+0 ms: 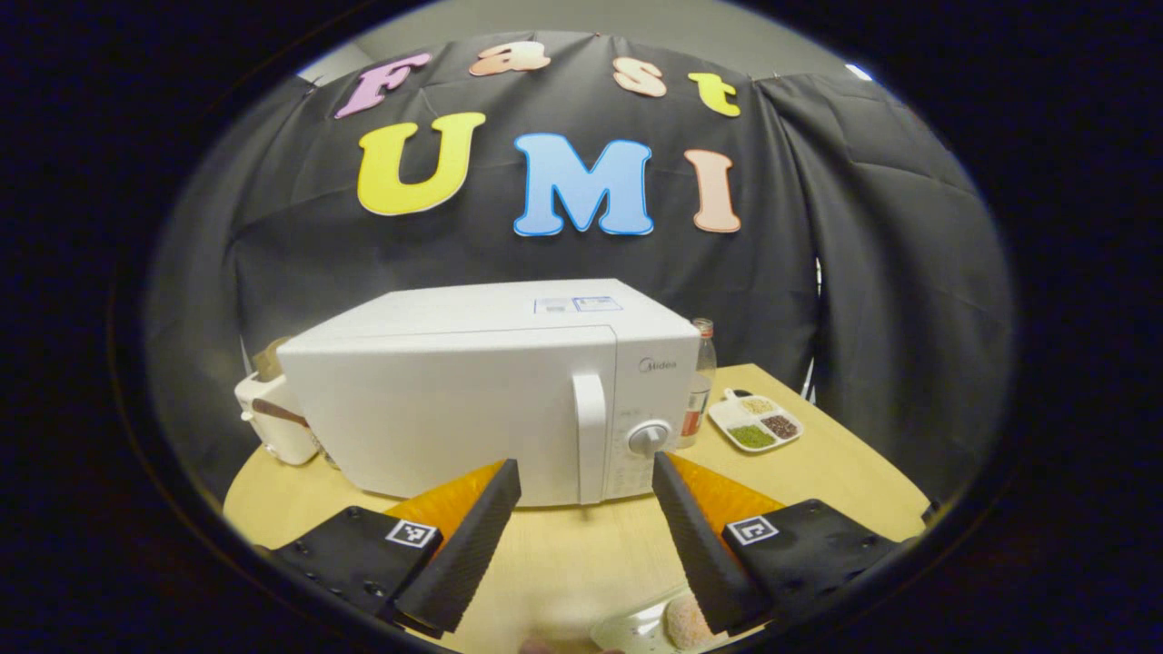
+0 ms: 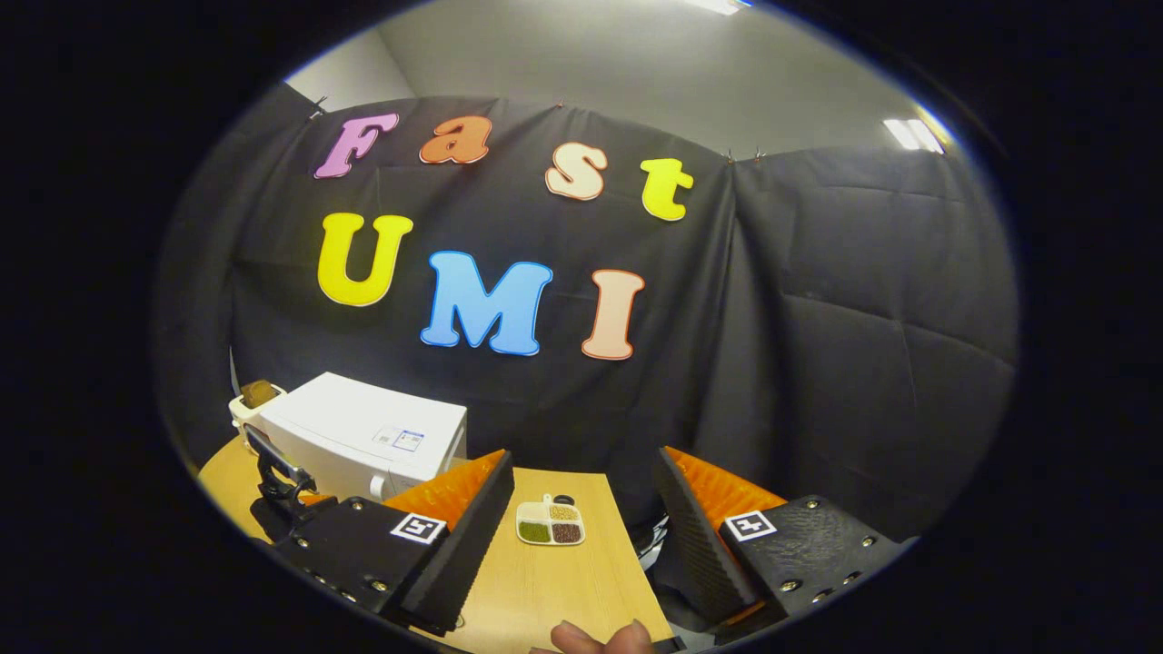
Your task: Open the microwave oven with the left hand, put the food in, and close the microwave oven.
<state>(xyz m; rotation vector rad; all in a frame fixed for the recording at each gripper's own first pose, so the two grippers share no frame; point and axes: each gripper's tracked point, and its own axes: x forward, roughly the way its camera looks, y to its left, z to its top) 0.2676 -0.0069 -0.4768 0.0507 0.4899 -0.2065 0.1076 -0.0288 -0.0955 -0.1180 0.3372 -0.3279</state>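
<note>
Black cloth hangs behind a round wooden table (image 1: 563, 554), and I start from my own jaws: my left gripper (image 1: 586, 527) is spread wide with nothing between its fingers, aimed at the front of the white microwave oven (image 1: 472, 400), whose door is shut. My right gripper (image 2: 581, 536) is spread and empty too, held higher and off to the table's right side, looking over a small divided dish (image 2: 550, 524) near the far edge. Nothing of the task looks done yet: the door has still to be opened, the food put in, the door closed. The door handle (image 1: 589, 434) stands upright just beyond and between my left fingers, slightly left of the knob (image 1: 649, 438), apart from them. The food, a pale round pastry (image 1: 688, 622) on a plate (image 1: 627, 631), sits at the near edge under my left gripper's right finger. Beyond, a bottle (image 1: 699, 381) stands beside the oven's right side, a toaster (image 1: 273, 418) at its left.
</note>
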